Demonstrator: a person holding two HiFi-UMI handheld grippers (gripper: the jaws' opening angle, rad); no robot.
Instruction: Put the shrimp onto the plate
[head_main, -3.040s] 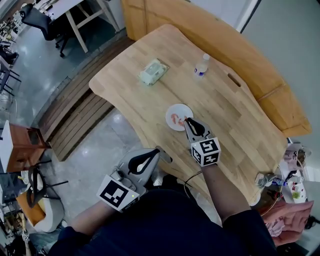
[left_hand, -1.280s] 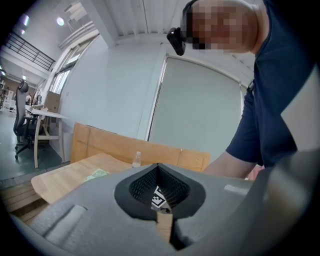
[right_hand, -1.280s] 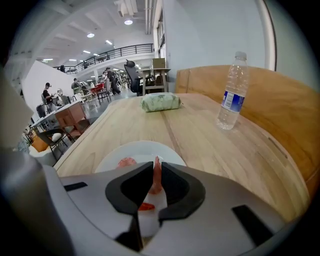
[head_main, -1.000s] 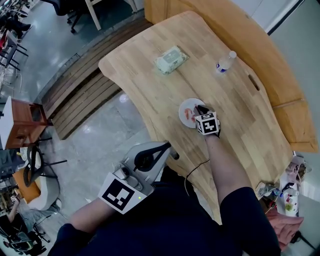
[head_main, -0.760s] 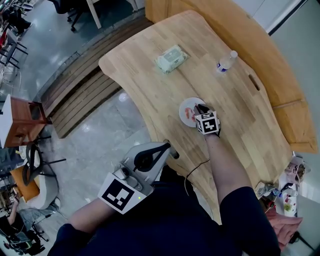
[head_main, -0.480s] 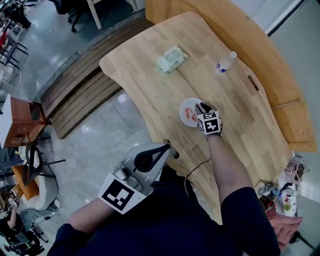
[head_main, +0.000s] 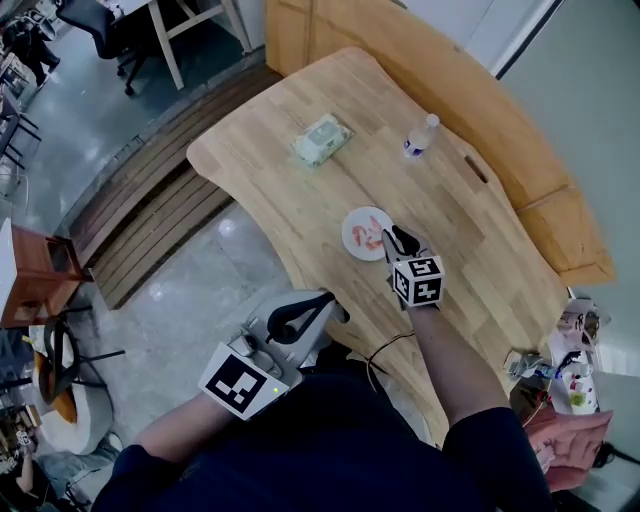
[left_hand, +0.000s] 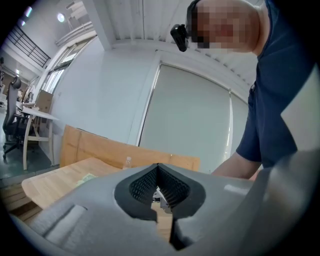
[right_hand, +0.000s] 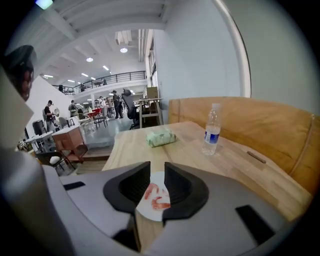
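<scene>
A small white plate (head_main: 352, 226) sits on the wooden table (head_main: 480, 250) with red-orange shrimp (head_main: 368, 237) lying on it. My right gripper (head_main: 391, 241) hovers just off the plate's near right rim. It is open with nothing between its jaws. In the right gripper view the plate (right_hand: 160, 179) and the shrimp (right_hand: 156, 196) show through the gap of the right gripper (right_hand: 156, 168). My left gripper (head_main: 330, 306) hangs off the table's near edge, over the floor by my body. The left gripper (left_hand: 158, 168) has its pads meeting at the tips, empty.
A green pack of wipes (head_main: 322, 139) lies at the far left of the table, and a water bottle (head_main: 421, 135) stands at the far right. A wooden bench back (head_main: 470, 90) runs behind the table. Wooden decking and chairs are on the floor to the left.
My right gripper has drawn back from above the plate towards me, and the shrimp stay on the plate. The left gripper has hardly moved.
</scene>
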